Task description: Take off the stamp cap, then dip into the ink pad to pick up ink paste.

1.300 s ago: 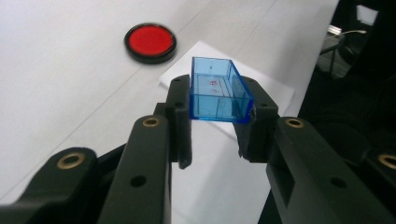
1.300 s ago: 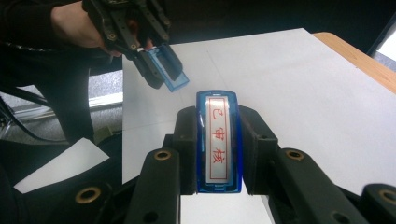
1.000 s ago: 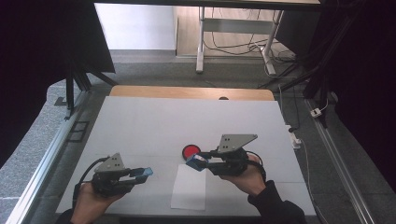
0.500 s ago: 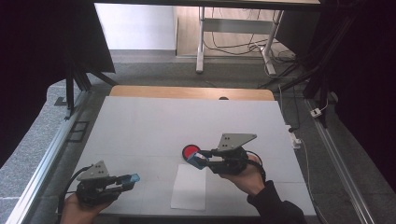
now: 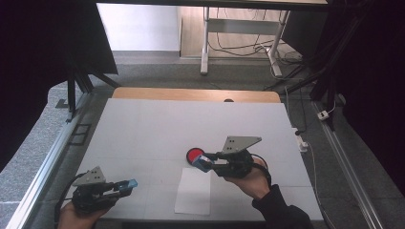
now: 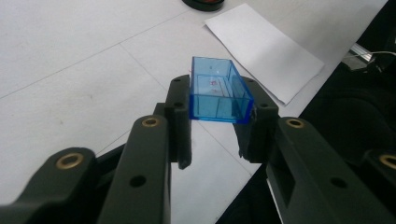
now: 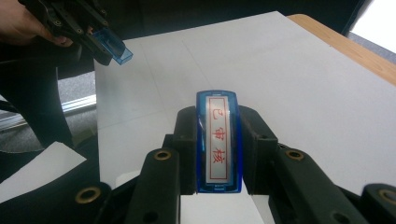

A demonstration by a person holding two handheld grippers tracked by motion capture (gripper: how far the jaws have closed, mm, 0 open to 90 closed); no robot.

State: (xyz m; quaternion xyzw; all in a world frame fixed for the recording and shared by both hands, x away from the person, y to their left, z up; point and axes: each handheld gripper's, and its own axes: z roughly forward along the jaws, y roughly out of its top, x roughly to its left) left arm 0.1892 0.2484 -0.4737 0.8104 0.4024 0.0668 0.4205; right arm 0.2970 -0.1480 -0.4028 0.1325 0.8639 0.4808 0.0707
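Observation:
My left gripper (image 5: 125, 185) hovers near the table's front left corner, shut on a clear blue plastic cap (image 5: 131, 182). In the left gripper view the cap (image 6: 217, 91) sits crosswise between the pads with its hollow side up. My right gripper (image 5: 204, 162) is shut on a blue stamp (image 5: 200, 161), just in front of a round red ink pad (image 5: 193, 153). In the right gripper view the stamp (image 7: 218, 140) shows a white label with red characters. A white paper sheet (image 5: 193, 191) lies flat below the right gripper.
The white table (image 5: 191, 124) has a wooden strip (image 5: 196, 94) along its far edge. Metal rails (image 5: 43, 181) run down both sides. Desk legs and cables stand on the floor beyond. The right gripper view also shows the left gripper (image 7: 105, 46) at upper left.
My left gripper has moved left and toward the near edge, slightly lower, carrying the blue cap. The right gripper with the stamp has stayed put.

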